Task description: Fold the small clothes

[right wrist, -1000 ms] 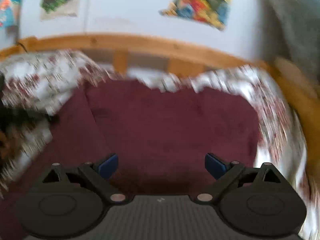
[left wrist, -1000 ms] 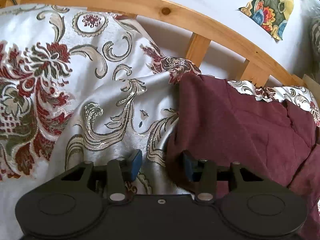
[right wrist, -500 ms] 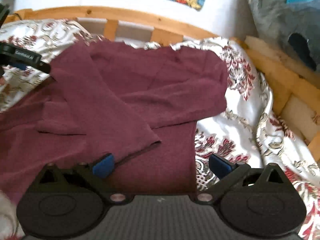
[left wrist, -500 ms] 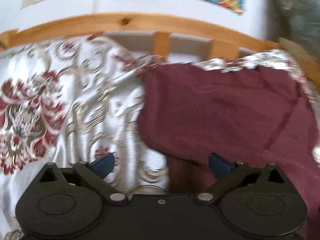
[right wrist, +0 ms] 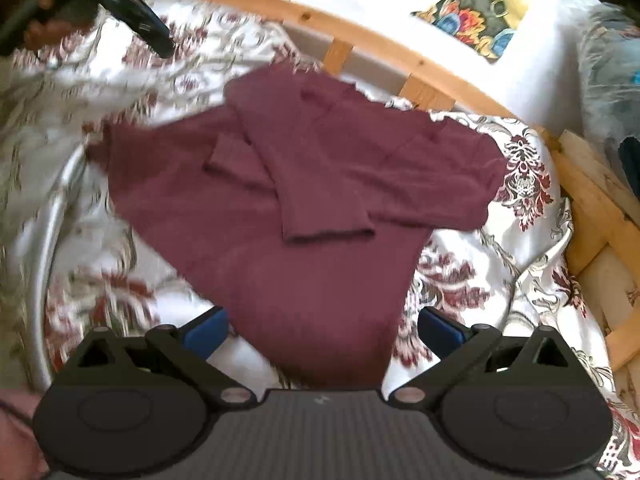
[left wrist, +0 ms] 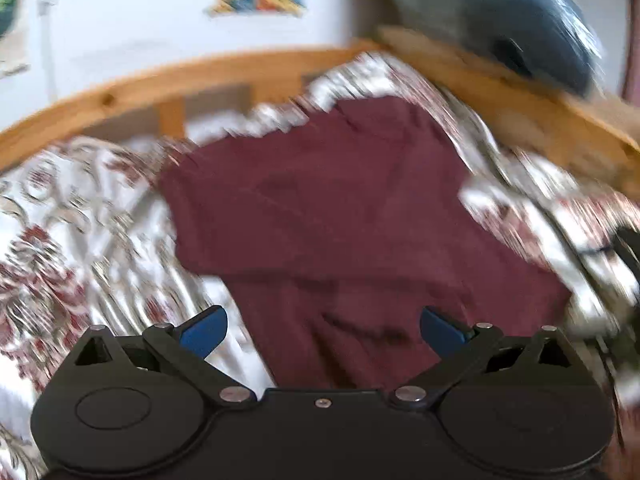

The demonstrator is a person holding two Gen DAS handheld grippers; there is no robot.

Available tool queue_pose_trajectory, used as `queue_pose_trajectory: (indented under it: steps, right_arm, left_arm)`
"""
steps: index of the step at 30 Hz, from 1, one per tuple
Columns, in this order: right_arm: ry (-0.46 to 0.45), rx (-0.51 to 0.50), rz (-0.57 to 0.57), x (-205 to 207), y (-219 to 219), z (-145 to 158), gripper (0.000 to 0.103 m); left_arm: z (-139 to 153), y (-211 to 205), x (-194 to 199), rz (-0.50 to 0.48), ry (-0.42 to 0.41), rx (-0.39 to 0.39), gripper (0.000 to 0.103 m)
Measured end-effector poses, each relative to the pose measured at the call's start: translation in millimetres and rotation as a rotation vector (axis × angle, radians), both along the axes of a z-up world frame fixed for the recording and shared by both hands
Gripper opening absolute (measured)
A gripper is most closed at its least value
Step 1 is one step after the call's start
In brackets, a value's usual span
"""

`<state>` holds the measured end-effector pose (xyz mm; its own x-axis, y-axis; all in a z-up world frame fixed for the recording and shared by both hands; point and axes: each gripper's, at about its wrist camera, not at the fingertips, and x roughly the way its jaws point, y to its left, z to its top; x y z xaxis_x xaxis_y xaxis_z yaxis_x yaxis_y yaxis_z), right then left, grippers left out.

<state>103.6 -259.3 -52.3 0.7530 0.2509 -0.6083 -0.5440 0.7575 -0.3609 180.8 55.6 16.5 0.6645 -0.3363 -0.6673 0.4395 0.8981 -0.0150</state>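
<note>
Bedspread (right wrist: 472, 280): white with a red flower pattern; it is spread over the bed inside a wooden rail (right wrist: 420, 68).
Garment (right wrist: 304, 208): maroon, laid flat on the bedspread at the centre; both sleeves are folded across the body, and one cuff (right wrist: 328, 236) is seen near the middle.
Left gripper (left wrist: 323, 325): jaws have just been opening and are wide apart; nothing is gripped, the garment lies beneath at 12 o'clock.
Right gripper (right wrist: 322, 326): jaws have just been opening and are wide apart; nothing is clamped, the hem lies beneath them.
</note>
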Motion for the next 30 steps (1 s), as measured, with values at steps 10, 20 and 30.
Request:
queue_pose_trajectory:
  steps: [10,20,30]
  right_arm:
    - [0.063,-0.017,-0.021,12.6,-2.6,-21.4,0.103]
    - [-0.034,-0.230,-0.021,16.8,1.1,-30.6,0.103]
    - [-0.089,-0.375,0.153,20.1,-2.5,-38.5,0.101]
  left_arm:
    - [-57.1,-42.1,-8.5,-0.225,0.205,0.233,0.102]
    - [-84.8,-62.5,-21.9,-0.214,0.069,0.539,0.088]
    - [-69.7,-58.3,-25.2,-0.187,-0.019,0.600,0.014]
